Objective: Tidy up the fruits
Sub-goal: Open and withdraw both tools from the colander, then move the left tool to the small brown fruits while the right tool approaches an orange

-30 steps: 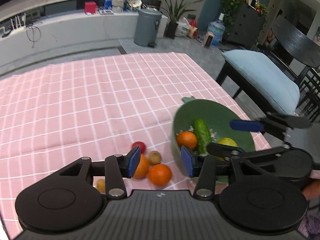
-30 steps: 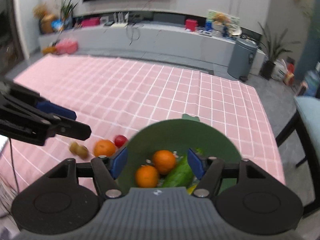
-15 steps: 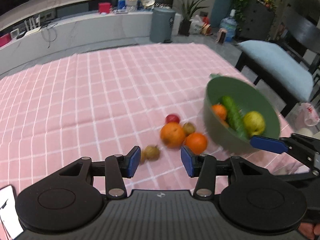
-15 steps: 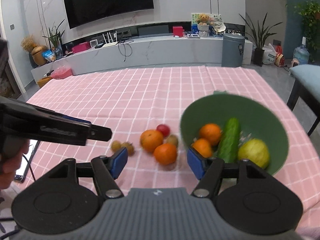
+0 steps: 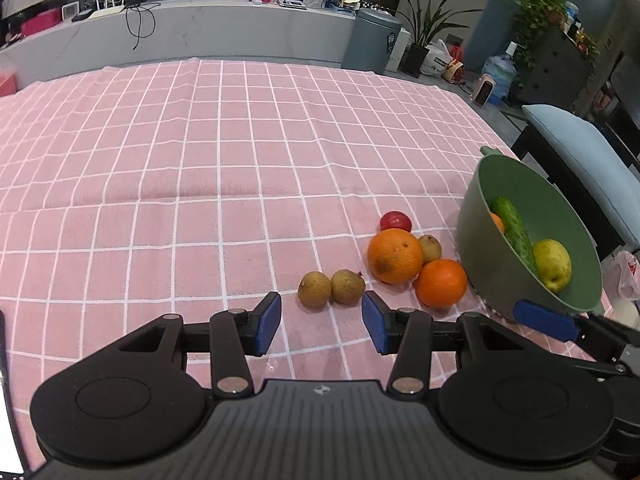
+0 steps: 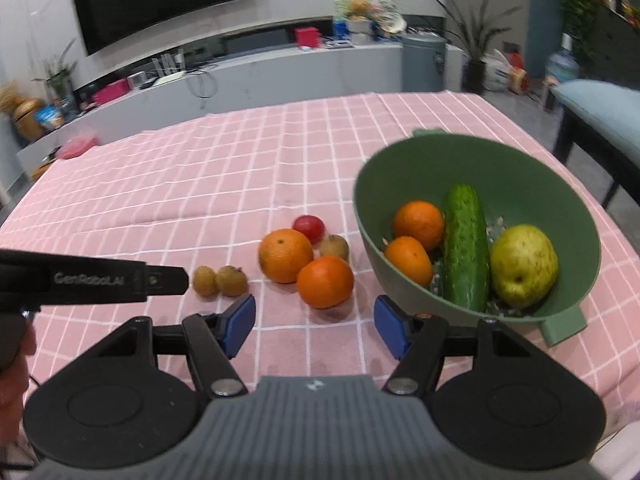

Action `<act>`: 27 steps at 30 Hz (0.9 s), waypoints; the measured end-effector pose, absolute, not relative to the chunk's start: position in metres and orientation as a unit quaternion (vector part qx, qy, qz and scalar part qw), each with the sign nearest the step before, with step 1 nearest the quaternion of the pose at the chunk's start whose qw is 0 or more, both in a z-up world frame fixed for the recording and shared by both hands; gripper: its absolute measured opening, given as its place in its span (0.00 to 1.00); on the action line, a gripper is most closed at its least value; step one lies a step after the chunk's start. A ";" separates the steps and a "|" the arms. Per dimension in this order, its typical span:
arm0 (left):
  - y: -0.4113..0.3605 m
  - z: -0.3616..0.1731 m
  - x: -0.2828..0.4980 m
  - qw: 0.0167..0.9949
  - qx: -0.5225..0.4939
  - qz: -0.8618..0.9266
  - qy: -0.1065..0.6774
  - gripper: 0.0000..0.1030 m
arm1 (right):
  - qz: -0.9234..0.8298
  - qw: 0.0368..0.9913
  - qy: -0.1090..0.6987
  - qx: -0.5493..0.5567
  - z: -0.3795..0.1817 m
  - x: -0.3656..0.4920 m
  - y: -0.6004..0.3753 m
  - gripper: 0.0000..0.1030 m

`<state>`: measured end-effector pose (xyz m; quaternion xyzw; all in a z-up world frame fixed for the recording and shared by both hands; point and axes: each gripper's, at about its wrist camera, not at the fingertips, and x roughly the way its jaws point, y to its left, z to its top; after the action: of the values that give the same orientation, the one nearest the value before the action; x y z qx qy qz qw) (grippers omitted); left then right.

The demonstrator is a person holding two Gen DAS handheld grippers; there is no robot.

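Both grippers hanging wide open, empty: left gripper (image 5: pixel 321 322), right gripper (image 6: pixel 315 326). Small orange (image 6: pixel 325 281) at right gripper's 12 o'clock looking firm, light, roll-prone; grip across middle.

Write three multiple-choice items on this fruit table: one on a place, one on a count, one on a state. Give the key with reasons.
1. Where does the long green cucumber lie?
A. on the pink checked tablecloth
B. in the round green plastic bowl
C. on the blue chair cushion

2. How many orange citrus fruits lie in the bowl?
A. two
B. none
C. four

3. How do the left gripper's jaws stand?
A. shut on a fruit
B. open and empty
C. shut on the bowl's rim

Key:
B: the cucumber rests inside the bowl, beside the yellow-green pear.
A: the right wrist view shows two there.
B: the left gripper has its blue pads apart, with nothing between them.
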<state>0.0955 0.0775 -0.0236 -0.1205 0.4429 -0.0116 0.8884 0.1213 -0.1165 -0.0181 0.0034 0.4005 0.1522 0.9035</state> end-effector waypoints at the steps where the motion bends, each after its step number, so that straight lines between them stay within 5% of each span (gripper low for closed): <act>1: 0.077 -0.025 0.098 0.888 -0.121 -0.011 0.444 0.53 | 0.145 0.904 0.402 0.007 -0.021 0.124 -0.116 0.61; 18: 0.081 -0.052 0.123 0.871 -0.134 -0.010 0.474 0.50 | 0.089 0.902 0.420 0.045 -0.048 0.151 -0.113 0.57; 27: 0.081 -0.053 0.129 0.873 -0.142 -0.016 0.466 0.50 | 0.096 0.899 0.424 0.051 -0.058 0.159 -0.111 0.41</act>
<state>0.1286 0.0805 -0.0530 -0.1423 0.4663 -0.0155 0.8730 0.1588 -0.1107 -0.0578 0.0513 0.4243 0.0964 0.8989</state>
